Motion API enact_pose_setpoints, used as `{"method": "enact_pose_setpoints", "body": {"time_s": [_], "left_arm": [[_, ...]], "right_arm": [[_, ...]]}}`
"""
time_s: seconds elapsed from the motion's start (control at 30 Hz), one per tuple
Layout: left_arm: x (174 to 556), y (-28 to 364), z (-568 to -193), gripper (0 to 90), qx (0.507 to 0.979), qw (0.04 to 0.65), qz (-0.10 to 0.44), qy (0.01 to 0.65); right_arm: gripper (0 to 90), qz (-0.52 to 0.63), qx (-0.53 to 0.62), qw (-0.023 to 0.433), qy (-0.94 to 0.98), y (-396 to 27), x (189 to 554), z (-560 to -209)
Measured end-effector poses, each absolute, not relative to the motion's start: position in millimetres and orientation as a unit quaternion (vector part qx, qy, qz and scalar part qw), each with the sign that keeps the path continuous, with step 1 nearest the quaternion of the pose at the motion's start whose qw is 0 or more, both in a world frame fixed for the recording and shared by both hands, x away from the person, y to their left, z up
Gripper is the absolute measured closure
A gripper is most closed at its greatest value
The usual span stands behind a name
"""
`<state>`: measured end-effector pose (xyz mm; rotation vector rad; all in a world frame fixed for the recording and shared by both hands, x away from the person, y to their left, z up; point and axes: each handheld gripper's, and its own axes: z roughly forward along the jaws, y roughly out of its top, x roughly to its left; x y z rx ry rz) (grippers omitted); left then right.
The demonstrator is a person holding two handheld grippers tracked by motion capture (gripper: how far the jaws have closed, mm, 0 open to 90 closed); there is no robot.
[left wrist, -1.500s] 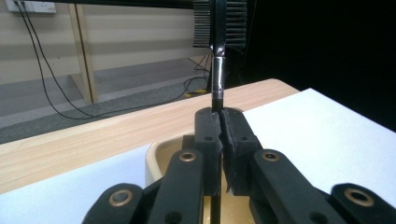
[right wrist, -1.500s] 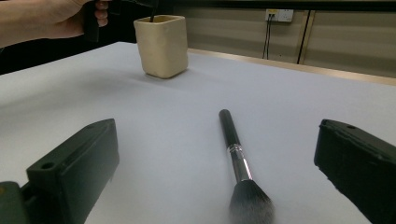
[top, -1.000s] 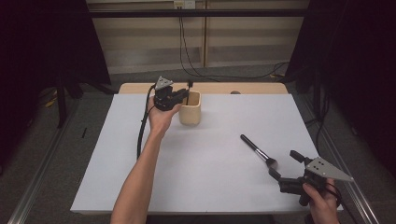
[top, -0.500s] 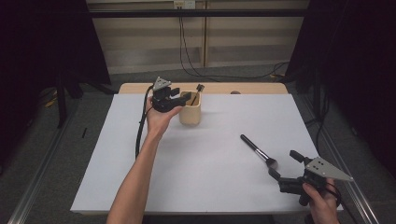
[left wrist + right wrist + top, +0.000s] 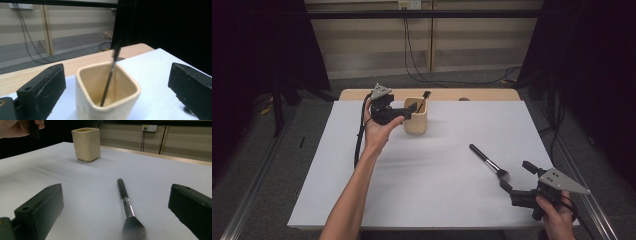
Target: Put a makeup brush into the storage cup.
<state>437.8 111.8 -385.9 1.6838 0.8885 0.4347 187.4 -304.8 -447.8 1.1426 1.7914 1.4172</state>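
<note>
Cream ceramic cup [image 5: 416, 121] holds a thin wand [image 5: 109, 77] upright; the left gripper [image 5: 408, 111] beside it has just opened, jaws empty. Right gripper [image 5: 518, 181], open, faces a makeup brush [image 5: 488, 161].

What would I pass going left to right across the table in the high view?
Left gripper in the person's hand, jaws open → cream cup with a thin wand standing in it → makeup brush lying flat → right gripper, jaws open.

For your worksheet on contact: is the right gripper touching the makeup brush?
Apart. In the right gripper view, the right gripper's open jaws stand clear on either side of the makeup brush.
</note>
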Motion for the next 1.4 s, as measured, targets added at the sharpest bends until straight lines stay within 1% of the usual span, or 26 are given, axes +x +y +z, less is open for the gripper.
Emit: {"method": "enact_pose_setpoints", "body": {"time_s": [0.17, 0.27, 0.47, 0.6, 0.77, 1.0, 1.17, 1.3, 1.4], "left_arm": [[429, 115, -380, 1.5, 0.718, 0.554, 0.182, 0.381], [420, 118, -377, 1.5, 0.723, 0.548, 0.201, 0.370], [407, 128, -374, 1.5, 0.720, 0.543, 0.218, 0.373], [400, 137, -377, 2.1, 0.709, 0.553, 0.218, 0.380], [392, 150, -380, 2.4, 0.711, 0.550, 0.212, 0.384], [378, 170, -380, 4.5, 0.713, 0.535, 0.238, 0.384], [364, 183, -377, 4.4, 0.714, 0.527, 0.254, 0.384], [358, 191, -377, 4.2, 0.719, 0.536, 0.235, 0.374], [352, 194, -378, 4.3, 0.719, 0.531, 0.238, 0.381]], "right_arm": [[0.0, 0.531, 0.427, 0.289, 0.672, -304, 187, -448], [0.0, 0.531, 0.428, 0.290, 0.672, -305, 187, -448], [0.0, 0.531, 0.427, 0.291, 0.672, -305, 187, -448], [0.0, 0.530, 0.428, 0.291, 0.672, -305, 187, -448], [0.0, 0.530, 0.428, 0.291, 0.672, -305, 187, -448], [0.0, 0.530, 0.428, 0.291, 0.672, -305, 187, -448], [0.0, 0.529, 0.428, 0.291, 0.672, -305, 188, -448], [0.0, 0.528, 0.426, 0.292, 0.674, -304, 188, -448], [0.0, 0.529, 0.426, 0.292, 0.674, -303, 188, -447]]}}
